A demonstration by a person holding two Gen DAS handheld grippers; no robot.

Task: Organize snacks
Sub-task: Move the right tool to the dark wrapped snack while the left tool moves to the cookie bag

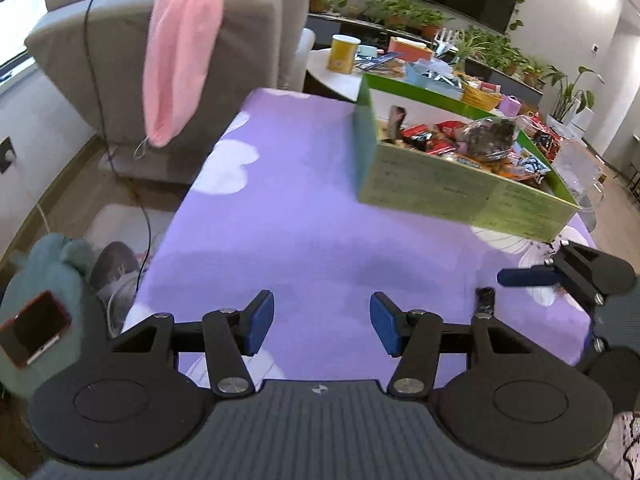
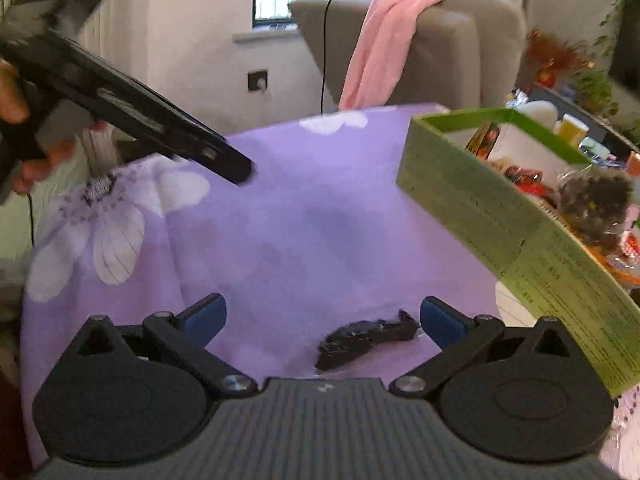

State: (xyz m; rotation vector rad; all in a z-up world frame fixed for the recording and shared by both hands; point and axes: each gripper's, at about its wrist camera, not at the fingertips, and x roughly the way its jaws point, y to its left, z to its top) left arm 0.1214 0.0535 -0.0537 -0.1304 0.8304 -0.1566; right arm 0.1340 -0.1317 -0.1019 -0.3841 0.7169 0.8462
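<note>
Both the left gripper (image 1: pixel 322 324) and right gripper (image 2: pixel 322 320) hover released over the purple bench (image 1: pixel 304 184); likely next, the right fingers must close on the dark snack packet (image 2: pixel 366 338) at lower centre.

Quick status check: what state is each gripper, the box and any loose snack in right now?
Left gripper: open, empty, over bare cloth.
Right gripper: open, nothing gripped; the dark packet lies between its fingers on the cloth.
Green box: lidless, upright, piled with snacks.
Dark packet: outside the box, flat on the purple cloth.
Pink cloth: draped over the sofa back.
</note>
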